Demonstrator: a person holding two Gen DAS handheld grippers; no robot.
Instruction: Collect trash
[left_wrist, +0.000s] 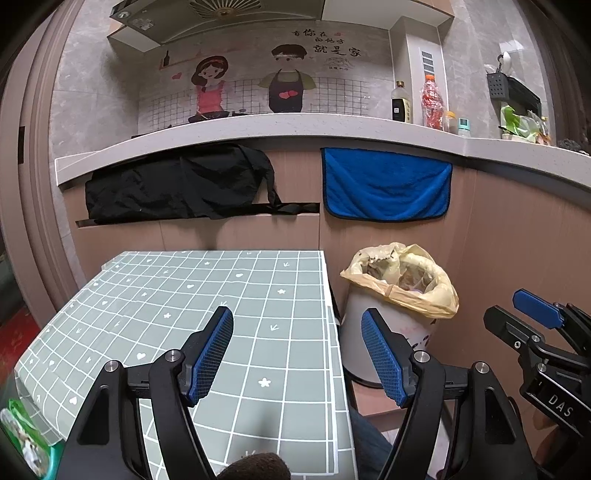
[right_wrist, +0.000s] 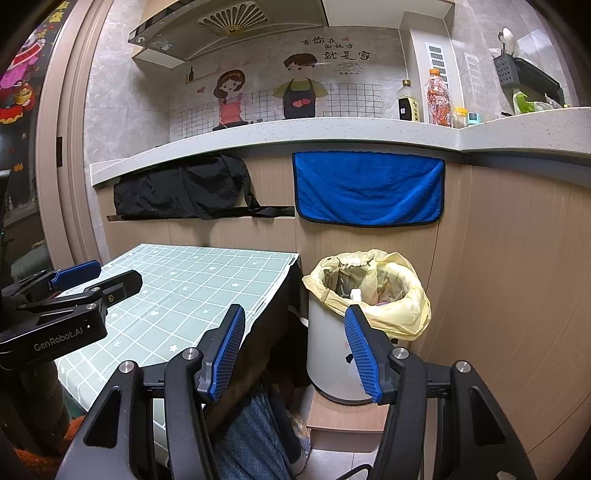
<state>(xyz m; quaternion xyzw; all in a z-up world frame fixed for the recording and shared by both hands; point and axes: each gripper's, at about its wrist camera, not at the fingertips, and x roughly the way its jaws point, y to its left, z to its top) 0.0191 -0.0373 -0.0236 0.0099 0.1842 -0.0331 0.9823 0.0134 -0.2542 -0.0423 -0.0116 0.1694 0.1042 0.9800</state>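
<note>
Left gripper (left_wrist: 297, 347) fingers apart, empty | right gripper (right_wrist: 295, 349) likewise | risk: overfull trash bin (right_wrist: 354, 332), yellow liner (right_wrist: 406, 314) may spill.

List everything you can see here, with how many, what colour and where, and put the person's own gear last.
table: one, grey-green grid cloth, in front of the cabinets
trash bin: one, white with yellow bag, right of the table, already holding rubbish
towel: one, blue, hanging under the counter
black cloth: one, hanging left of the towel
bottles: two tall, one dark and one red-filled, on the counter
packet: one, green, at the table's near left corner
left gripper: jaws open, empty, over the table's right edge
right gripper: jaws open, empty, before the bin
</note>
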